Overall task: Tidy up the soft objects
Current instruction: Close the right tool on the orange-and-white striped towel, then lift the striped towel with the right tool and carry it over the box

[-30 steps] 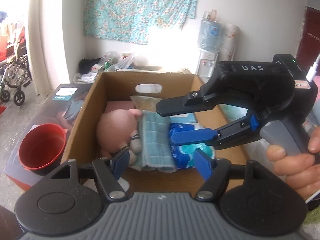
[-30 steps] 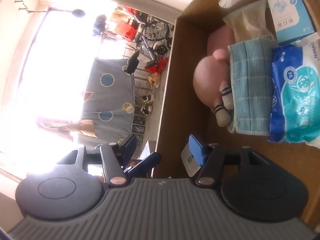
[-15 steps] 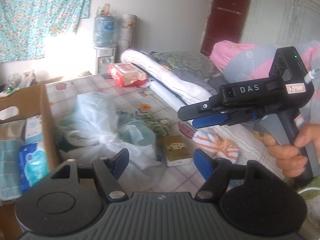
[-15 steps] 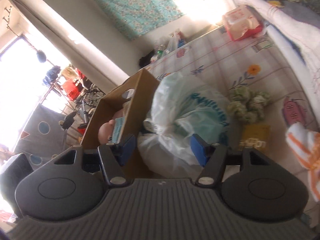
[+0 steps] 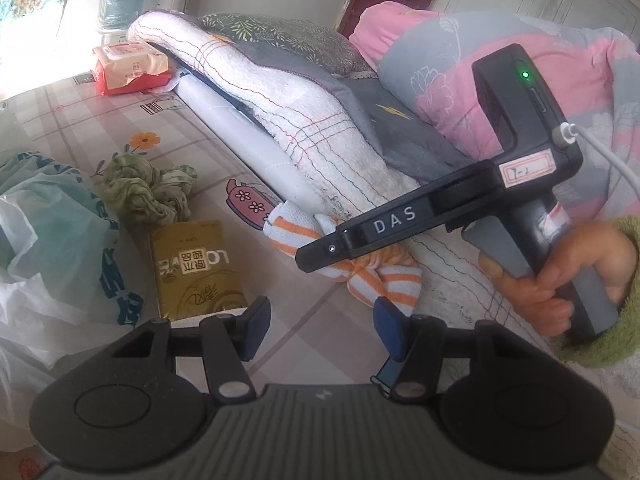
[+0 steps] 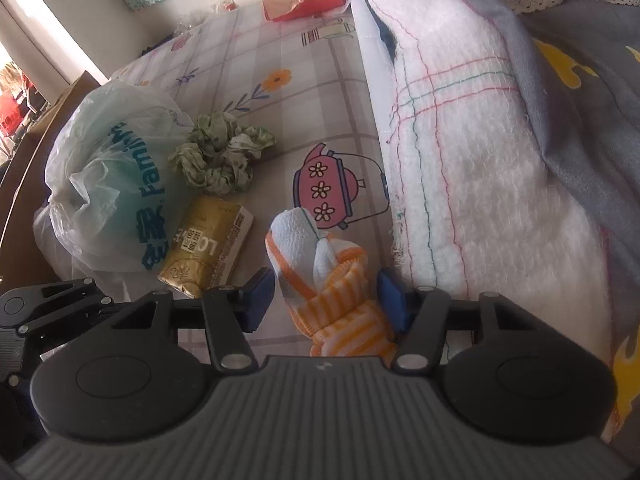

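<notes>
Currently:
step: pickup approach on the white-and-orange striped knotted cloth [image 6: 334,276]; not gripped yet, by the look of it.
right gripper [image 6: 328,300]: jaws apart, straddling the knotted cloth; right pad looks touching or just beside the knot, left pad clear of it.
left gripper [image 5: 320,328]: jaws apart, nothing between them, hovering over the patterned bedsheet [image 5: 192,152] near the same cloth.
cloth location: lying on the bedsheet, against the edge of the white fluffy blanket [image 6: 472,152]; in the left view half hidden behind the right gripper's finger.
other soft items: green crumpled fabric scrunchie [image 6: 222,156] and gold plastic-wrapped tissue pack [image 6: 208,244] just beside it, both next to the translucent white plastic bag with teal print [image 6: 108,176].
box: brown cardboard edge [image 6: 28,152] barely visible at far left of right view, beyond the bag.
next move: probably close right jaws on the thick knot, not the loose tail; then lift clear of blanket fringe and carry left over the bag toward the box.
risk: cloth soft, may sag or slip if only the tail is pinched.
</notes>
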Available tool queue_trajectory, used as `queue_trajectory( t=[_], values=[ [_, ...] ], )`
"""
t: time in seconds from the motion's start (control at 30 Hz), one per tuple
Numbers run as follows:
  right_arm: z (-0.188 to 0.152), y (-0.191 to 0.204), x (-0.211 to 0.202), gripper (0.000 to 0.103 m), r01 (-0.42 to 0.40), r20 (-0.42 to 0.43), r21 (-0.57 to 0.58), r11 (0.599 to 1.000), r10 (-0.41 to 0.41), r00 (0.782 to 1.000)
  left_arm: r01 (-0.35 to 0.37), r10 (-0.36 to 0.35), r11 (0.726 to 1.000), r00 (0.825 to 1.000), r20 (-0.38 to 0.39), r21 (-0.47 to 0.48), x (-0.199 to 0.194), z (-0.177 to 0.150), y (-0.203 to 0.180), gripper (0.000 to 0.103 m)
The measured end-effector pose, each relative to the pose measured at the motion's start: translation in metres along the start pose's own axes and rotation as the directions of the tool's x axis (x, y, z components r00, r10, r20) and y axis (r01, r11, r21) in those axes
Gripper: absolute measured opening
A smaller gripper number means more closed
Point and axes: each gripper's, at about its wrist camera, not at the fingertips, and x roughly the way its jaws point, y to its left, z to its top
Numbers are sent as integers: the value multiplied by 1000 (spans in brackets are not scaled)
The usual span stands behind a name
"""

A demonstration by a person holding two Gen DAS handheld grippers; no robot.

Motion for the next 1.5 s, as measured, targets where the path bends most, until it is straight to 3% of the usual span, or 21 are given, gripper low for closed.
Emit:
queue_trajectory(
  t=[0.13,0.3,0.37,0.6,0.9,1.07,1.23,1.37,1.5],
  values=[
    [-3,-5,6,46,7,-14,38,999,-6,1000,35,-36,999,999,-36,-30,15,1,1,60],
    [-9,-21,-3,43,-138,10,237,962,140,990,78,-82,995,995,-59,-62,25,4,-1,70],
    [-13,-21,-4,43,-154,24,278,948,153,988,82,-88,994,994,-67,-78,28,5,-1,69],
    [-31,-18,1,42,-282,53,415,865,287,957,93,-102,991,990,-101,-96,24,2,0,50],
    [-18,34,-44,42,-381,153,311,871,350,924,36,-35,999,997,64,-5,-58,14,-4,50],
    [11,93,-72,42,-481,204,173,860,446,871,-88,83,996,980,178,20,-129,22,13,50],
    [43,178,-67,43,-594,172,40,803,580,796,-228,241,970,941,238,-77,-202,14,50,49],
    [57,253,-43,43,-666,85,-16,746,664,743,-300,339,934,914,222,-192,-248,-6,86,48],
    [57,312,-12,43,-688,-18,-31,725,688,726,-298,359,903,919,163,-311,-271,-31,121,47]
  ],
)
